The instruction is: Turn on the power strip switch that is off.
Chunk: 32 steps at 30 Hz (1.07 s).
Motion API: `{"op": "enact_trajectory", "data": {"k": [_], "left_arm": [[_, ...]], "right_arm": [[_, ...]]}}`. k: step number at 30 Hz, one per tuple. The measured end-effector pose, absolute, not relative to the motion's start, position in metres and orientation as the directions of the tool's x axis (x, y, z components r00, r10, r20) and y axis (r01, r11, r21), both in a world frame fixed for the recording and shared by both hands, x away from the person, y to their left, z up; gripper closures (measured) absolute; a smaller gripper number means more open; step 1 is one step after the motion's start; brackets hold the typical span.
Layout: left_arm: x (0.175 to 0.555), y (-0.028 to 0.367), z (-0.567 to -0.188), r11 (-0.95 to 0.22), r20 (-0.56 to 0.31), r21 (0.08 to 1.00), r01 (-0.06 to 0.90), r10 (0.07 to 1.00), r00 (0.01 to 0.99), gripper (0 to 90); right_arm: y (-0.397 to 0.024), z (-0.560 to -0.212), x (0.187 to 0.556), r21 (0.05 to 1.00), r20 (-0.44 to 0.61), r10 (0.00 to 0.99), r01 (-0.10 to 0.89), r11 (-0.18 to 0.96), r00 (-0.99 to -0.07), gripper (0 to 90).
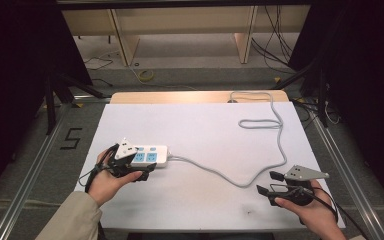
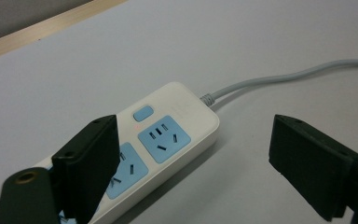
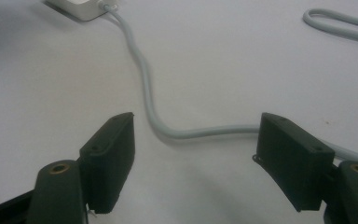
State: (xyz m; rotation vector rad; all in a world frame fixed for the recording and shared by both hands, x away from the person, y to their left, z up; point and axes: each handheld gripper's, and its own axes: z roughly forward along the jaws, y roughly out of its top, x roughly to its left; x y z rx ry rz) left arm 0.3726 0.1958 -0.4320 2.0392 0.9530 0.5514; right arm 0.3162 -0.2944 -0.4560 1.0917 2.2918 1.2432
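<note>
A white power strip (image 1: pixel 152 155) with blue sockets lies at the left of the white table top (image 1: pixel 195 130). Its grey cable (image 1: pixel 240 184) snakes right, loops at the back and drops off the far edge. My left gripper (image 1: pixel 137 160) hovers open over the strip's near end. In the left gripper view, one jaw overlaps the strip (image 2: pixel 172 133) and the other stands beside it over bare table; the left gripper (image 2: pixel 198 172) holds nothing. A blue switch (image 2: pixel 143 113) sits near the cable end. My right gripper (image 1: pixel 269 182) is open at the front right. The cable (image 3: pixel 149 93) curves between its jaws, untouched, in the right gripper (image 3: pixel 196 163) view.
A wooden strip (image 1: pixel 180 96) borders the table's far edge. Metal rails (image 1: pixel 40 150) run along both sides. Loose cables (image 1: pixel 275 50) and wooden furniture legs (image 1: pixel 125 45) sit on the floor beyond. A "5" marking (image 1: pixel 71 138) is on the floor at left.
</note>
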Motion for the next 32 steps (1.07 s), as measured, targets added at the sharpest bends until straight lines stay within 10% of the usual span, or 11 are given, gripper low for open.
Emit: {"op": "enact_trajectory", "data": {"k": [32], "left_arm": [[0.341,0.224,-0.448,-0.41,0.074,0.801,0.436,0.79,0.608,16.2]], "right_arm": [[-0.295,-0.456,0.315,0.817,0.07,0.743,0.465,0.341,-0.666,28.2]]}}
